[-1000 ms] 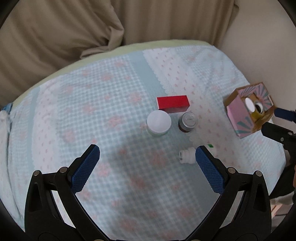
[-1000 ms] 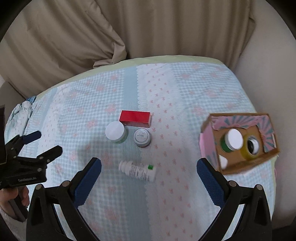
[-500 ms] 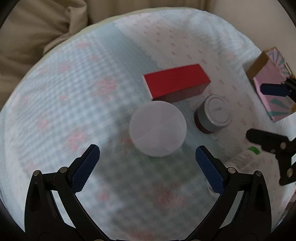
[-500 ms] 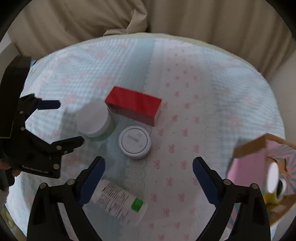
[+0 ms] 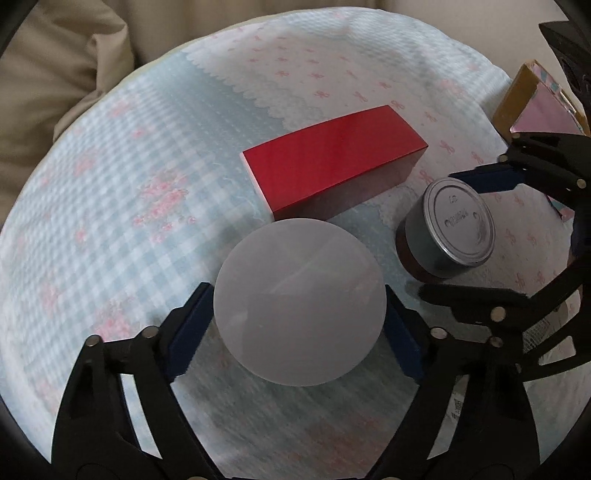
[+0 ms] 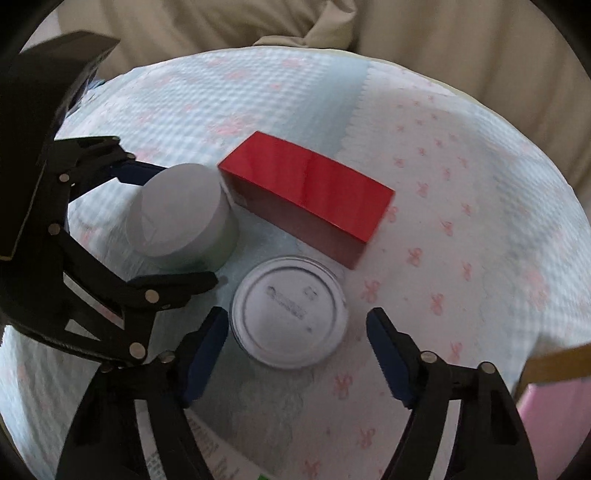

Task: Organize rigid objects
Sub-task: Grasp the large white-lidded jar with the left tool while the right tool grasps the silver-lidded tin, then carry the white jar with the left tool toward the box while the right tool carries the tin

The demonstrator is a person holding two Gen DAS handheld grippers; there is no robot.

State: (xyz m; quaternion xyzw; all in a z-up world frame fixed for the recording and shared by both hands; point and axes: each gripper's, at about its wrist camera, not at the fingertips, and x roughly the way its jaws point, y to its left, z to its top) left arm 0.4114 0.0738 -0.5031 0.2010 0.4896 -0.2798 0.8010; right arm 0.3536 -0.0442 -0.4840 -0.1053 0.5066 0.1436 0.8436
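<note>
A jar with a wide white lid (image 5: 300, 302) stands on the patterned cloth; my left gripper (image 5: 295, 325) is closed around it, both blue pads against its sides. The same jar shows in the right wrist view (image 6: 181, 218). A small jar with a grey lid (image 6: 290, 317) stands between the fingers of my right gripper (image 6: 295, 350), which is open with gaps on both sides. It also shows in the left wrist view (image 5: 452, 232). A red box (image 5: 332, 158) lies just behind both jars.
A pink cardboard box (image 5: 539, 107) stands at the right edge of the cloth (image 5: 110, 184). A white bottle lying on its side (image 6: 207, 443) is under my right gripper. Beige curtain (image 6: 406, 33) hangs behind the table.
Both grippers moved down and forward onto the jars. The left one closed on the white-lidded jar; the right one narrowed around the grey-lidded jar.
</note>
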